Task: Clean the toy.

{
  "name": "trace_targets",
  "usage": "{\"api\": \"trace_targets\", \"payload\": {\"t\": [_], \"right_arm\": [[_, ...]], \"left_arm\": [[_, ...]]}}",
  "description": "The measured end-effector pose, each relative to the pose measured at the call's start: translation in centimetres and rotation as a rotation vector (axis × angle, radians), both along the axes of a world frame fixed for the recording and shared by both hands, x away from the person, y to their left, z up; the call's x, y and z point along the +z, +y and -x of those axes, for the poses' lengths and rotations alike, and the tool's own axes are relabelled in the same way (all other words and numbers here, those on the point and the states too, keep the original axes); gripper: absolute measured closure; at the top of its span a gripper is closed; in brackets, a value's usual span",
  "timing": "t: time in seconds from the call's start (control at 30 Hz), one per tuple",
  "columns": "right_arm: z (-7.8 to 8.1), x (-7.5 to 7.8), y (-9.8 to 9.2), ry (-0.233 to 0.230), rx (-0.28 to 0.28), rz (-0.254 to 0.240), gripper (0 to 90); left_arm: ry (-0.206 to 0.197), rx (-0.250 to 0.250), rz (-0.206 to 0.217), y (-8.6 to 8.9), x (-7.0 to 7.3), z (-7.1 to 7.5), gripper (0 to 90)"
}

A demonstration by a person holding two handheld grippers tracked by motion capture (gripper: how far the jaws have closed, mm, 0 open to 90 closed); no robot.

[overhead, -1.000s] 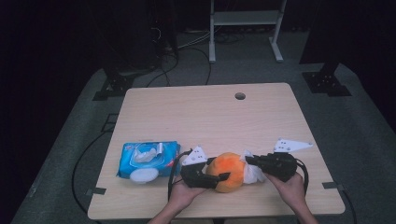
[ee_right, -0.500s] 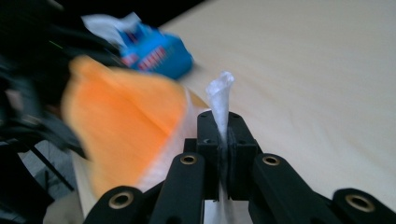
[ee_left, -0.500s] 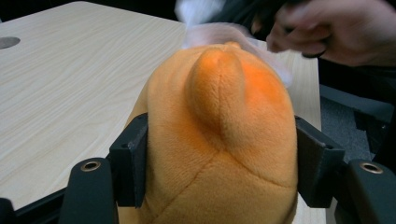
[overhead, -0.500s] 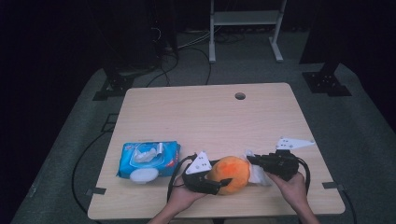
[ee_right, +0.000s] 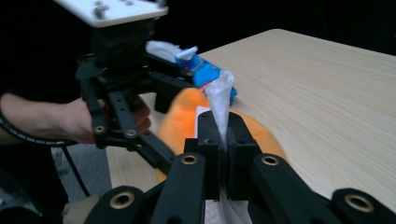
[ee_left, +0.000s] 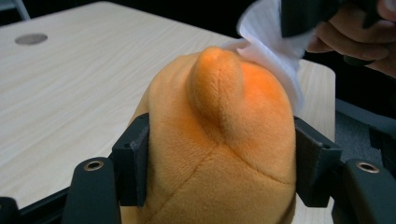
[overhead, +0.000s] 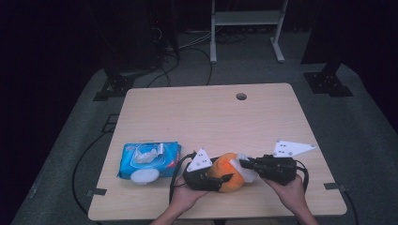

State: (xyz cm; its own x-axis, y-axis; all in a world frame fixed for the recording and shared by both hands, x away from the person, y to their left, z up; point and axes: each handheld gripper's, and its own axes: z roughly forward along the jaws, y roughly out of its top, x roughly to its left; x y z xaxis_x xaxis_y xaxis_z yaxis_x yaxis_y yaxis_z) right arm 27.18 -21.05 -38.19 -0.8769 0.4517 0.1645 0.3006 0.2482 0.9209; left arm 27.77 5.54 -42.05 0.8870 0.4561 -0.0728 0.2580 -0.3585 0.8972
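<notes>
Near the front edge of the wooden table (overhead: 206, 117), an orange plush toy (overhead: 226, 172), clamped between the two jaws of the left gripper (overhead: 212, 176), one jaw on each side of its soft body. In the left gripper view the same toy (ee_left: 219, 140) pressed by the black pads on both flanks, a rounded bump on top. Right gripper (overhead: 247, 165) just beside the toy, jaws together and pinching a white wipe (overhead: 247, 168). In the right gripper view the wipe (ee_right: 220, 100) standing up as a twisted strip from between the closed jaws, the orange toy (ee_right: 187, 116) directly behind it. In the left gripper view the wipe (ee_left: 275, 42) lying against the top right of the toy, touching it. To the left on the table, well apart from the toy, a blue pack of wipes (overhead: 149, 160) with its lid open, lying flat.
</notes>
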Motion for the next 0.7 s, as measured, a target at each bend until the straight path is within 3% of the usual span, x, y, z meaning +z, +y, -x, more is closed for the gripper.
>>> {"api": "trace_targets", "payload": {"t": [0.1, 0.17, 0.27, 0.37, 0.43, 0.5, 0.57, 0.63, 0.7], "right_arm": [[-1.1, -1.9, -0.1, 0.046, -0.045, 0.089, 85.9], [-1.6, -2.7, -0.6, 0.086, -0.058, 0.081, 85.9], [-2.0, -2.6, -1.1, 0.095, -0.095, 0.094, 85.9], [-1.5, -2.1, -0.6, 0.074, -0.082, 0.078, 85.9], [-0.8, -1.2, -0.2, 0.044, -0.038, 0.033, 85.9], [-0.1, -0.3, 0.5, 0.008, 0.013, -0.013, 85.9], [0.0, -0.2, 0.9, -0.02, 0.012, 0.028, 85.9], [-0.6, -1.0, 0.5, 0.004, -0.007, 0.034, 85.9], [-1.5, -2.1, -0.3, 0.049, -0.065, 0.072, 86.0]], "left_arm": [[0.004, -0.018, -0.024, -0.2, -0.1, 0.0, 22.4], [0.044, -0.053, -0.015, -0.3, -0.3, -0.4, 13.3], [0.028, -0.074, -0.046, -0.4, -0.2, -0.3, 10.1], [-0.006, -0.057, -0.052, -0.2, -0.1, -0.1, 26.6], [0.018, -0.036, -0.022, 0.0, 0.0, -0.3, 36.1], [0.05, -0.033, 0.016, 0.0, 0.1, -0.6, 38.9], [0.081, -0.035, 0.049, 0.3, 0.2, -0.7, 39.7], [0.105, -0.022, 0.062, 0.6, -0.1, -0.9, 39.7], [0.147, -0.007, 0.101, 1.2, -0.3, -1.3, 39.6]]}}
